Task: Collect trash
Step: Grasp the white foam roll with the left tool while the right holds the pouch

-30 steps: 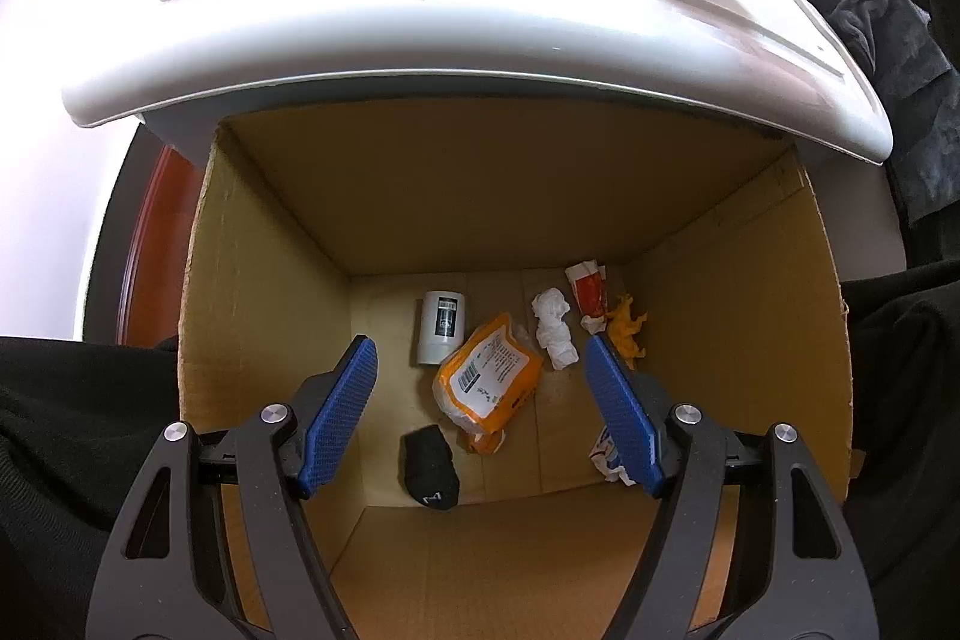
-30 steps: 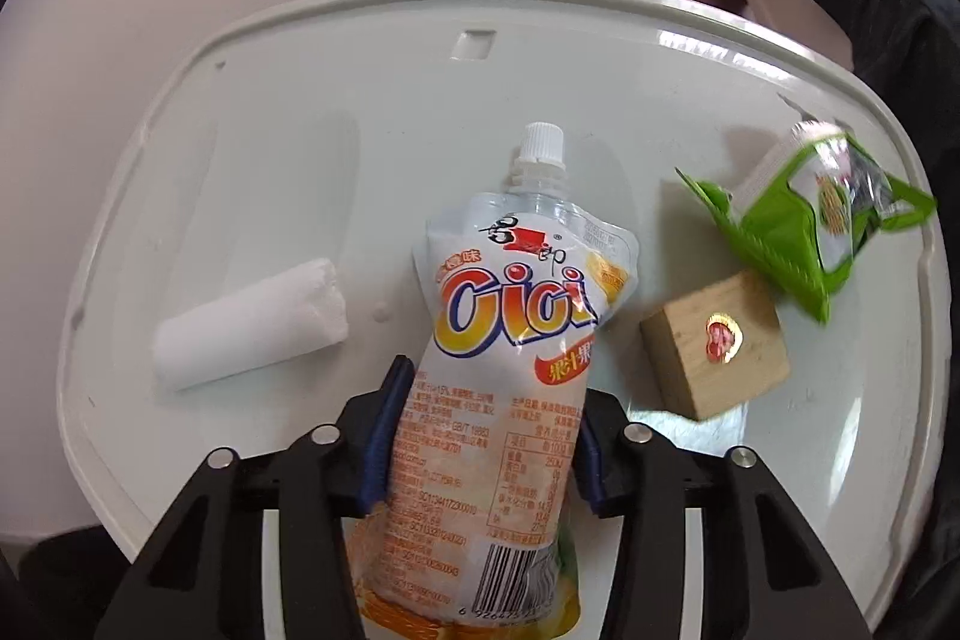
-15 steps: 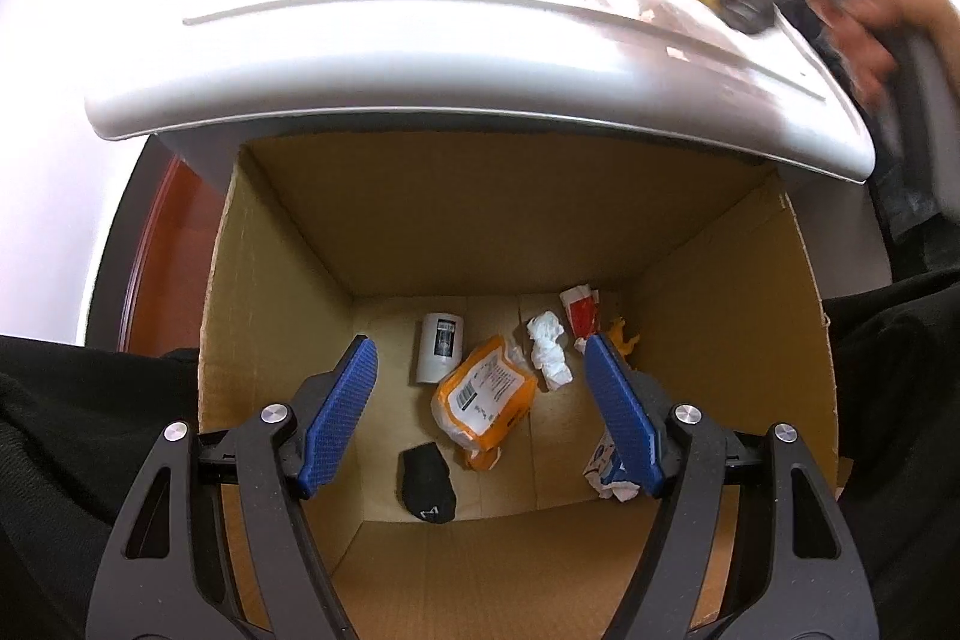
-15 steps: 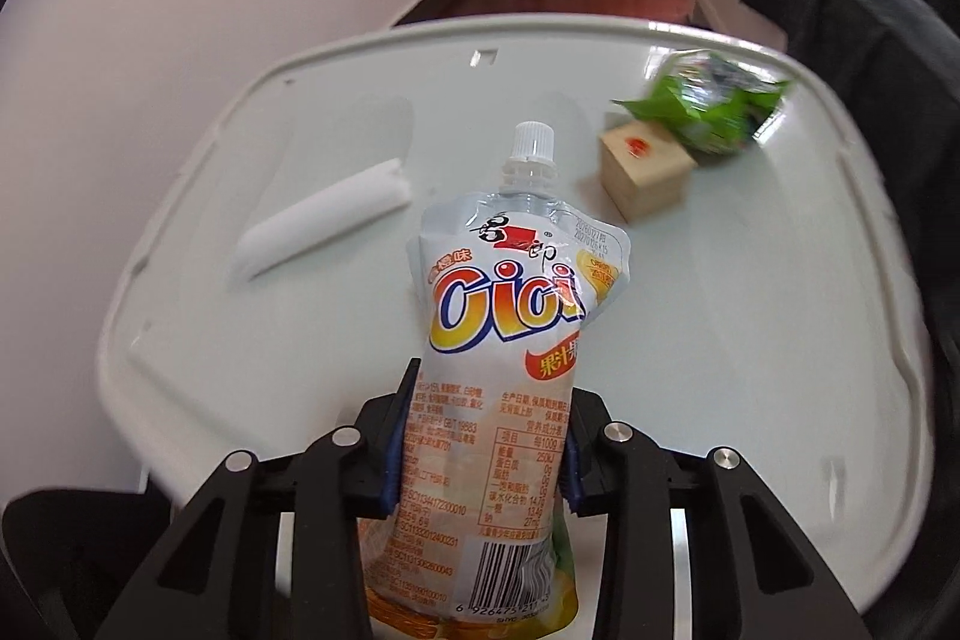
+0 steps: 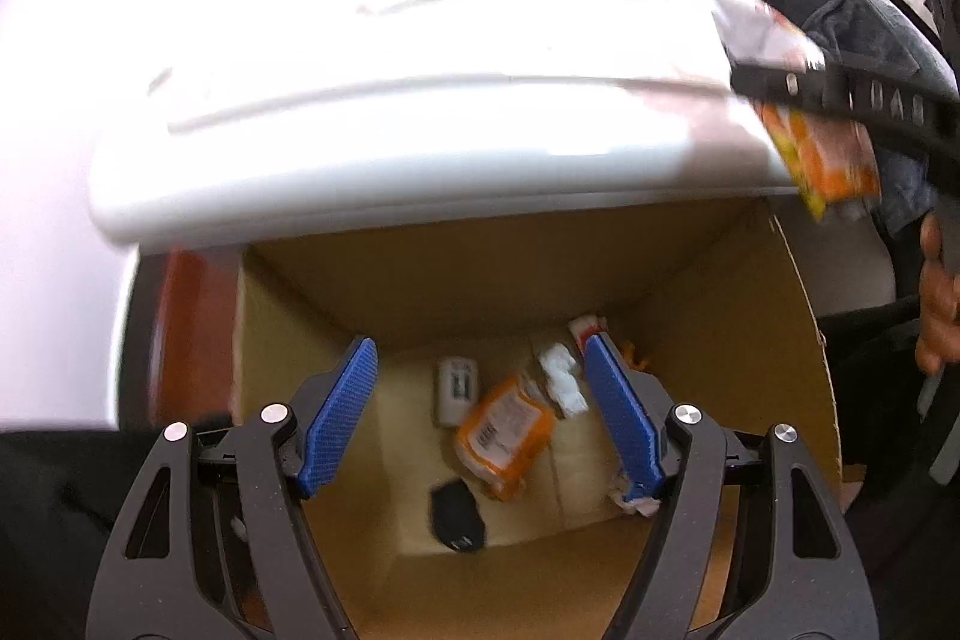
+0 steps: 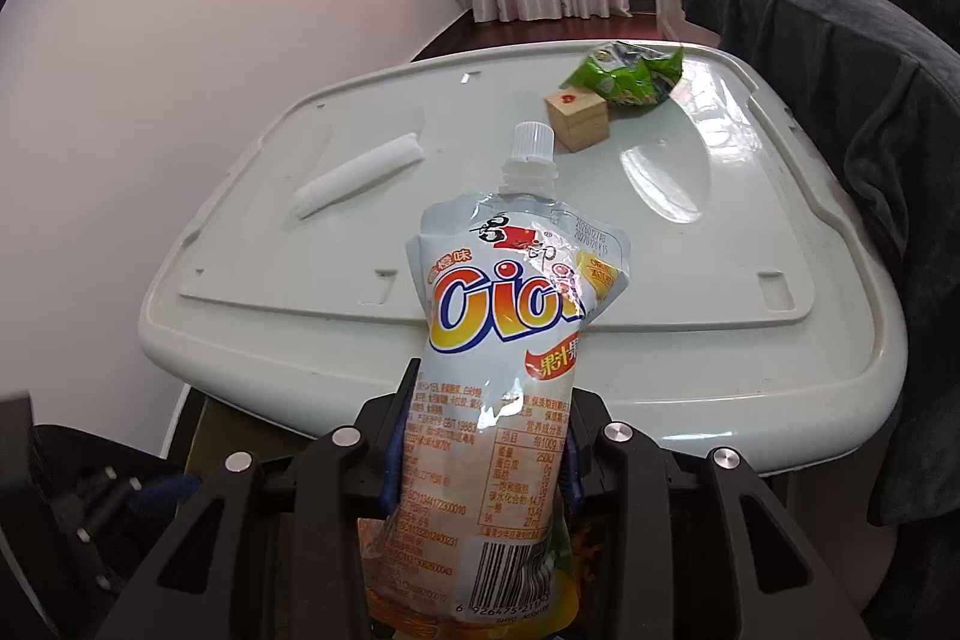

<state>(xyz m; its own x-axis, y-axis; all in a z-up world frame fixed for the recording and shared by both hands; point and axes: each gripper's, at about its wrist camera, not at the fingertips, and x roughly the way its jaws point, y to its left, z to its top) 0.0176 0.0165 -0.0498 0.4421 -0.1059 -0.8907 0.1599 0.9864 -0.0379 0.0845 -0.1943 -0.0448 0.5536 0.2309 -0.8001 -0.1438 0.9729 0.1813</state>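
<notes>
My right gripper [image 6: 486,436] is shut on a white and orange spouted juice pouch [image 6: 510,316] and holds it upright just off the near edge of the white table [image 6: 660,340]. In the left wrist view the same pouch [image 5: 822,154] hangs at the upper right, above the right rim of the cardboard box [image 5: 738,340]. My left gripper [image 5: 480,358] stands open and empty over the box mouth. Inside lie an orange packet [image 5: 501,436], a small white bottle [image 5: 456,388], a crumpled tissue [image 5: 561,382] and a black item [image 5: 456,511].
On the table are a white paper roll [image 6: 360,172], a wooden block [image 6: 579,118] and a green wrapper [image 6: 630,76]. A dark garment [image 6: 840,70] drapes along the table's right side. The box sits below the table's near edge. A hand [image 5: 939,304] shows at the right.
The right gripper has pulled back from the table's middle to beyond its near edge with the pouch, now over the box's right rim. The left gripper has risen a little, still open.
</notes>
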